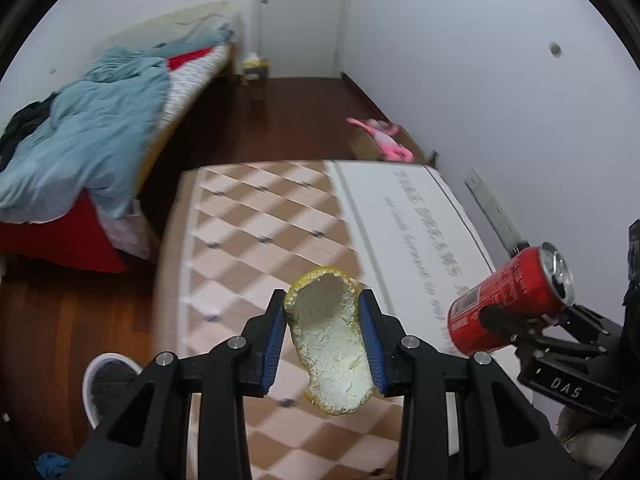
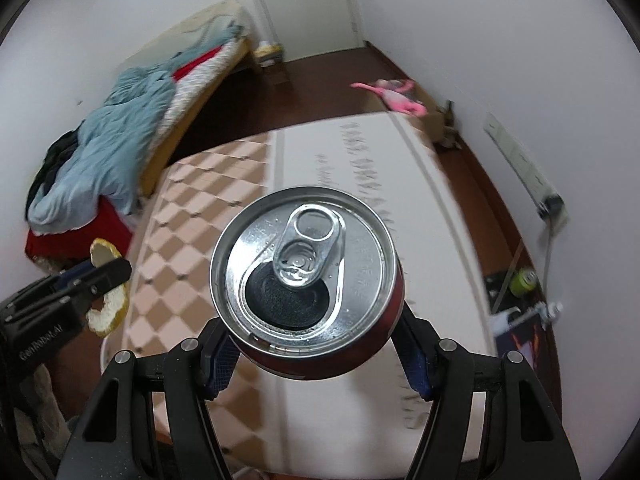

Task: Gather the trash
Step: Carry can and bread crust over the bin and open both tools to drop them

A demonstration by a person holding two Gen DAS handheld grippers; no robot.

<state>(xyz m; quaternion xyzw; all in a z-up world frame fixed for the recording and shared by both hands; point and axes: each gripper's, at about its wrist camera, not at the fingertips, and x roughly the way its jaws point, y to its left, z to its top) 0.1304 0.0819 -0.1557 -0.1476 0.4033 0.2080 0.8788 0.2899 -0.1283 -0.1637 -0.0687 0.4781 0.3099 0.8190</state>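
Note:
My left gripper (image 1: pixel 323 304) is shut on a piece of yellow citrus peel (image 1: pixel 330 340), white pith side facing the camera, held above the checked table (image 1: pixel 256 224). It also shows in the right wrist view (image 2: pixel 106 280) at the left, with the peel (image 2: pixel 105 254) sticking out above and below it. My right gripper (image 2: pixel 316 360) is shut on an opened red soda can (image 2: pixel 306 276), silver top towards the camera. In the left wrist view the can (image 1: pixel 508 300) is tilted at the right, held by the right gripper (image 1: pixel 516 326).
A white round bin (image 1: pixel 105 384) stands on the wooden floor left of the table. A bed with a blue blanket (image 1: pixel 88 132) is at the left. A pink toy (image 1: pixel 382 136) lies on a box by the wall. A green can (image 2: pixel 524 280) lies on the floor at the right.

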